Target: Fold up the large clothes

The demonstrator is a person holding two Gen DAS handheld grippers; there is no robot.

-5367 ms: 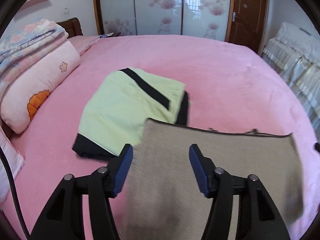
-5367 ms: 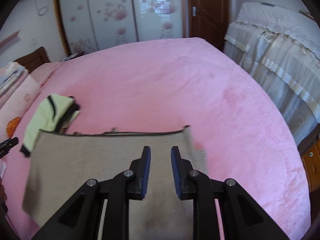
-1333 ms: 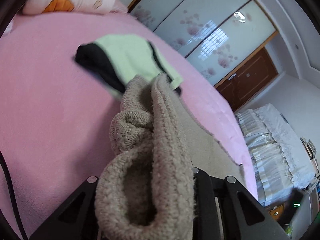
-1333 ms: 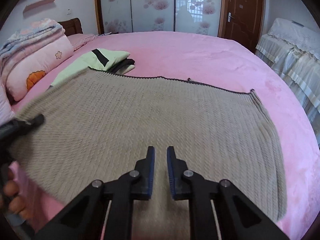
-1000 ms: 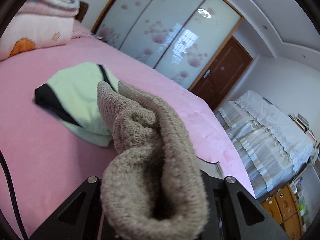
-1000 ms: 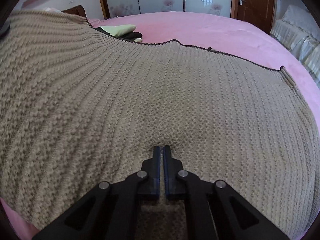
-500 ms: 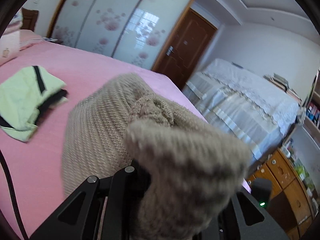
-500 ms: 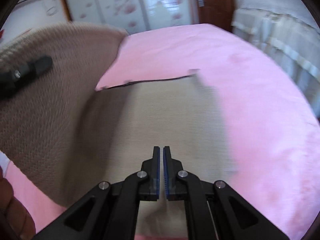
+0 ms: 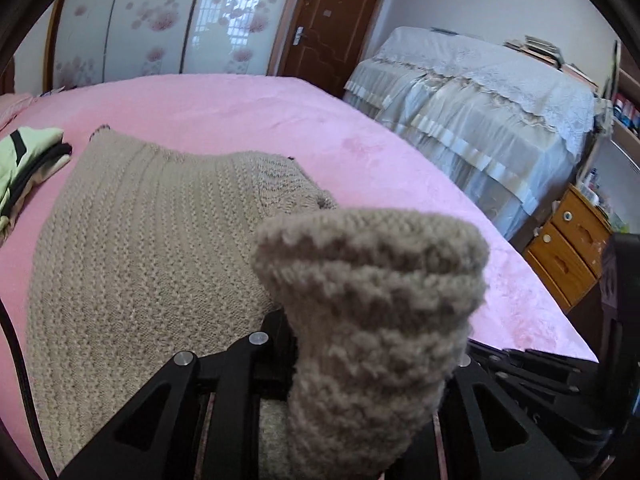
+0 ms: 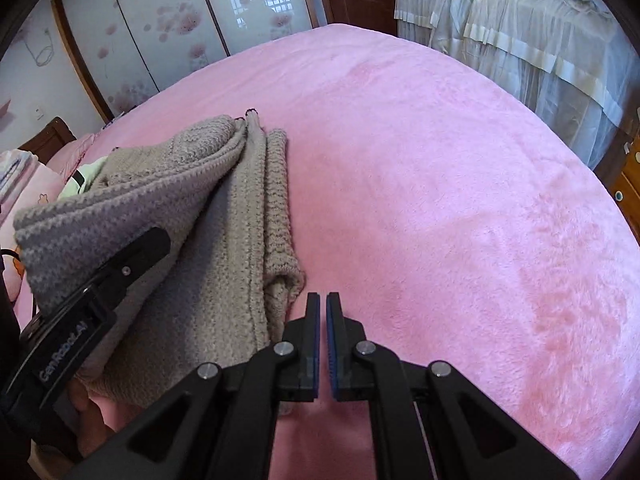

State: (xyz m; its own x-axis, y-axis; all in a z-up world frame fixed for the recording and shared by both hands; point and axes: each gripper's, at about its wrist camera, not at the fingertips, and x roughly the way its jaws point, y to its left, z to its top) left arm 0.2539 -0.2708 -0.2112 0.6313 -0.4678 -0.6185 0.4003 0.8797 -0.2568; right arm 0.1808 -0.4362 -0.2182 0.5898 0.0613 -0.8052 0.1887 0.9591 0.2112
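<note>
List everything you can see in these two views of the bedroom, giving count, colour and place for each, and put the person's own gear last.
knit: one, beige, on the bed, one edge lifted and folded over
bed: one, pink cover, fills the middle
folded garment: one, pale green and black, on the bed beyond the knit
pillow: one, pink, far left on the bed
wardrobe: one, white floral doors, back wall
door: one, brown, beside the wardrobe
covered furniture: one, white lace drape, right of the bed
drawers: one, wooden, far right
left gripper: black, shut on the knit's lifted edge
right gripper: black with blue pads, shut, empty, over the bed beside the knit
</note>
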